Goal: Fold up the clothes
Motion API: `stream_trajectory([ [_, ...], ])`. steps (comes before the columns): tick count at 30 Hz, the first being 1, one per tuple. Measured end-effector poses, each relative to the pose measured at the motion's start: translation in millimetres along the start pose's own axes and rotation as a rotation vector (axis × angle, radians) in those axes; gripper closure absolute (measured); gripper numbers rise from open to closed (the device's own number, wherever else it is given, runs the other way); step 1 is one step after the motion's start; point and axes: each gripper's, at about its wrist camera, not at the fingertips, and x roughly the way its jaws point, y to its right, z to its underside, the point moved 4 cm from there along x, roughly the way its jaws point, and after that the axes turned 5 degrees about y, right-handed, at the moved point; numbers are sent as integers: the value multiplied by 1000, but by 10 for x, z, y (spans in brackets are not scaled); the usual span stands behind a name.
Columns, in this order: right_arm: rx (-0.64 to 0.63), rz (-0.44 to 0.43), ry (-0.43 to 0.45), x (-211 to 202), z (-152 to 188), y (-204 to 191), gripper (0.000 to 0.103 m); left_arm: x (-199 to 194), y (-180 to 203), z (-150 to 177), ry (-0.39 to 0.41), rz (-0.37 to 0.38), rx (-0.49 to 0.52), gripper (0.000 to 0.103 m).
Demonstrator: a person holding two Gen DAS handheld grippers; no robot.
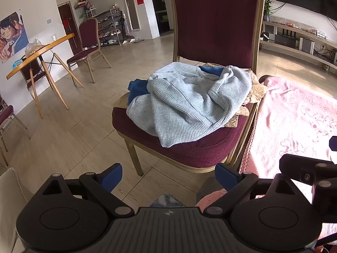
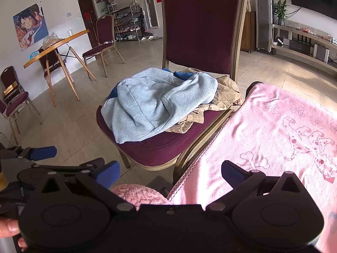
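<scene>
A crumpled pale-blue waffle-knit garment lies heaped on a maroon upholstered chair; the left gripper and right gripper hover nearby, fingers spread wide, empty.

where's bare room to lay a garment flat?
The pink towel right of the chair is bare. A strip of seat in front of the clothes pile is free, but narrow. The rest of the seat is crowded.

Light blue waffle-knit top crumpled on top of pile on maroon chair seat; dark blue garment beneath at 10 o'clock; tan garment beneath at 3 o'clock
</scene>
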Motion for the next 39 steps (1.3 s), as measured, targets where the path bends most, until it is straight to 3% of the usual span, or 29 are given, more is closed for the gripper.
stream_trajectory([
  [39, 3, 1, -7, 16, -9, 13, 0, -16, 17, -33, 15, 13, 18, 8],
])
